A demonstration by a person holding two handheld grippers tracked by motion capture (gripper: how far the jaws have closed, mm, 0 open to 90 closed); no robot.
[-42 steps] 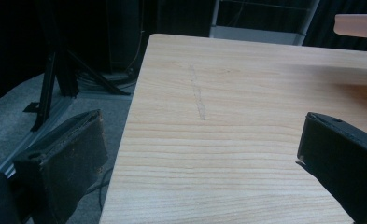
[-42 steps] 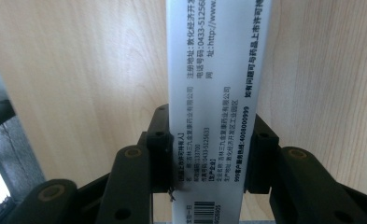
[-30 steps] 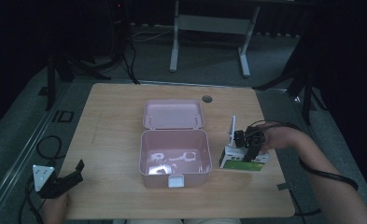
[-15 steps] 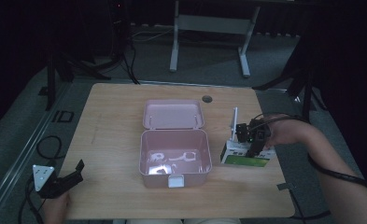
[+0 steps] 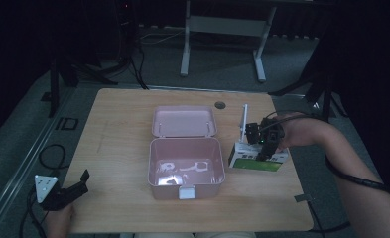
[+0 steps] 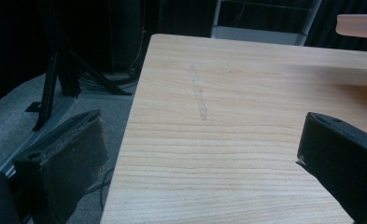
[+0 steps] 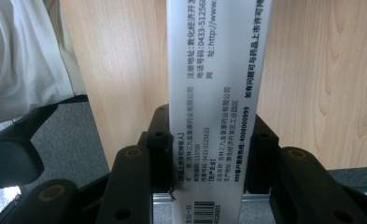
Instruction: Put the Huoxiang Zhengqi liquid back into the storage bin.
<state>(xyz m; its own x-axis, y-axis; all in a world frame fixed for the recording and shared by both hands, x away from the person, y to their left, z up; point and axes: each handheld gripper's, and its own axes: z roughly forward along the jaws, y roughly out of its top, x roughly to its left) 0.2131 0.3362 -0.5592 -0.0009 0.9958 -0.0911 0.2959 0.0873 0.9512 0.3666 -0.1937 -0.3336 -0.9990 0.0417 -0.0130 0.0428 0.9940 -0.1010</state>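
Note:
A white and green carton (image 5: 256,161) hangs just above the right part of the wooden table (image 5: 118,129), with my right gripper (image 5: 263,148) shut on it from above. In the right gripper view the carton (image 7: 214,70) shows black print and a barcode, and both jaws of my right gripper (image 7: 209,130) press its sides. An open pink box (image 5: 185,144) stands mid-table, its lid (image 5: 184,121) laid back behind it. My left gripper (image 5: 81,184) rests at the table's near left corner. In its own view my left gripper (image 6: 200,154) is open over bare wood.
A round hole (image 5: 220,105) sits in the tabletop behind the pink lid. A metal stand (image 5: 222,25) is on the floor beyond the table, and cables (image 5: 48,153) lie to its left. The table edge (image 6: 125,140) runs right by my left gripper. The pink box's corner (image 6: 358,23) is far right.
My right gripper has risen a little with the carton, which came off the table surface and shifted slightly towards the far side. The left gripper has stayed put.

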